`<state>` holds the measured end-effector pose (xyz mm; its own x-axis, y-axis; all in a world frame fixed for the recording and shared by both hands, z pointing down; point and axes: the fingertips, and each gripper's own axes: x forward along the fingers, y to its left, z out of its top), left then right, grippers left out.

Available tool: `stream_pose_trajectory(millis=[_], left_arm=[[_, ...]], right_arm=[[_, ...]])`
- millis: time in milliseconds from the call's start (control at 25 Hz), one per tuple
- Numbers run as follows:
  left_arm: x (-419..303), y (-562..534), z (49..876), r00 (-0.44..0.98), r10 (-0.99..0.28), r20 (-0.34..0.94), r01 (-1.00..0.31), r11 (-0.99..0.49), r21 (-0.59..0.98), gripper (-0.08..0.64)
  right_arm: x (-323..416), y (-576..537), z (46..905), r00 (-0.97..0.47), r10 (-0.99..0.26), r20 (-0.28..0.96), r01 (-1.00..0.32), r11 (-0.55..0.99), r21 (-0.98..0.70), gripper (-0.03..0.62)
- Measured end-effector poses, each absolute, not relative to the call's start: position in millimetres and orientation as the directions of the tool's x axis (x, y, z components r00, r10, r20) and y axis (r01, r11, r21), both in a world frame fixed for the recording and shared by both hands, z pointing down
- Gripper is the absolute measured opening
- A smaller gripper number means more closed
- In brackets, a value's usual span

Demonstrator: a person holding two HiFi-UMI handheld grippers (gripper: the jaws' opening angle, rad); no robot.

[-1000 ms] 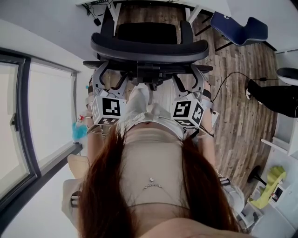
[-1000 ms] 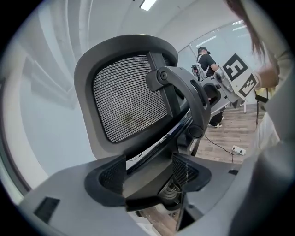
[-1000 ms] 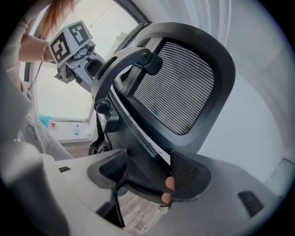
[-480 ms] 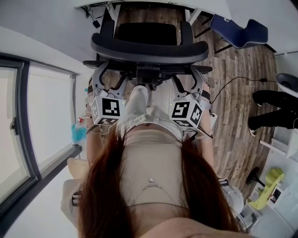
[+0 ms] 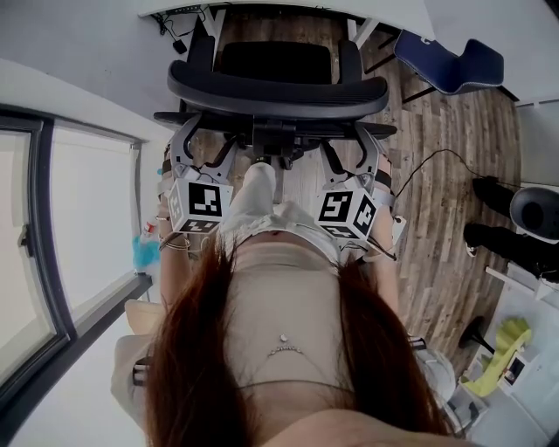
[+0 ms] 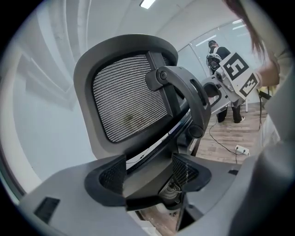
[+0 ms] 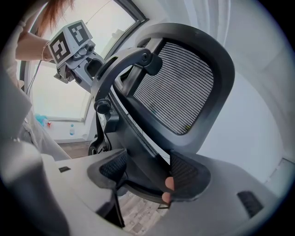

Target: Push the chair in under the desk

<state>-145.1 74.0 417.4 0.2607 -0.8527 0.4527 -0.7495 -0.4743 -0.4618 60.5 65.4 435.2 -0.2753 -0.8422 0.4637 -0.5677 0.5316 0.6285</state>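
Left gripper view showed the left gripper [image 6: 148, 173] with its jaws closed part-way on the dark lower frame of the chair [image 6: 129, 97], the bar filling the gap between the ribbed pads. Right gripper view showed the right gripper [image 7: 148, 173] clamped the same way on the other side of that frame, with the mesh backrest rising above it. From the head view the two grippers sat level with each other on the side of the chair away from the desk [image 5: 262, 5], one at each end of the backrest.

The chair stood square to the desk, between its white legs, with the seat's front edge about at the desk's rim and the backrest and armrests well out from it. By my reading the push was under way but far from finished.

To do it well, both grips should stay firm and press evenly toward the desk, so that the chair rolls straight across the wooden floor [image 5: 454, 175] rather than swivelling. The armrests would need to clear the desk legs on either side. A blue seat [image 5: 450, 57] stood to the desk's right, clear of the path
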Motion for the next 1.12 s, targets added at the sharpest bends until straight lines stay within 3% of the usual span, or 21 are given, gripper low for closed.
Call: stream_pose_trajectory(millis=[1120], left_arm=[[-145.0,41.6,416.8,0.278,-0.850,0.447,-0.745,-0.484,-0.458,0.301]], right_arm=[[60.6,33.9,435.1,-0.264,-0.846,0.464,-0.578,0.523,0.626,0.293]])
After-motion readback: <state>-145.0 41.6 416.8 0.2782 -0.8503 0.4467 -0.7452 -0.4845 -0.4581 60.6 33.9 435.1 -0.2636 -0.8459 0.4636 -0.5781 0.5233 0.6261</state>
